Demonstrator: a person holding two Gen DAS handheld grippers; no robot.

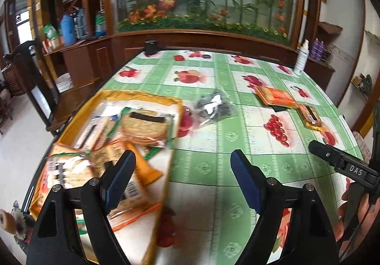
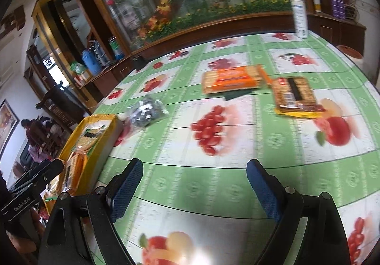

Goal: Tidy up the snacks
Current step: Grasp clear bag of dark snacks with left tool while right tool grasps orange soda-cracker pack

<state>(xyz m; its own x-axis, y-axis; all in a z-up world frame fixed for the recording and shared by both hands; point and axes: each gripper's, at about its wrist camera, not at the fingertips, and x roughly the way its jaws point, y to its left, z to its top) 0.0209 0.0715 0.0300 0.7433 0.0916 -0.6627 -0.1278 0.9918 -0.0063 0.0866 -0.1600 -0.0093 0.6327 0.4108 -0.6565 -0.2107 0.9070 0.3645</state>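
Yellow tray [image 1: 142, 95] at desk's 9 o'clock edge, packed with cracker packs [image 1: 144, 126]. Dark clear bag [image 1: 215, 107] just beside tray, at its 2 o'clock. Orange pack [image 2: 234, 78] and yellow pack [image 2: 294, 95] lie loose toward 1 o'clock, close together, well apart from tray. Spray bottle [image 2: 299, 14] upright at far edge. Left gripper [image 1: 182, 167] over tray's right rim, jaws apart, empty. Right gripper [image 2: 193, 179] over bare desk [image 2: 237, 170], jaws apart, empty.

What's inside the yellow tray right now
The yellow tray holds several cracker packets, piled and overlapping. Whatever lies beneath them, and the tray's near end behind the left gripper, is hidden.
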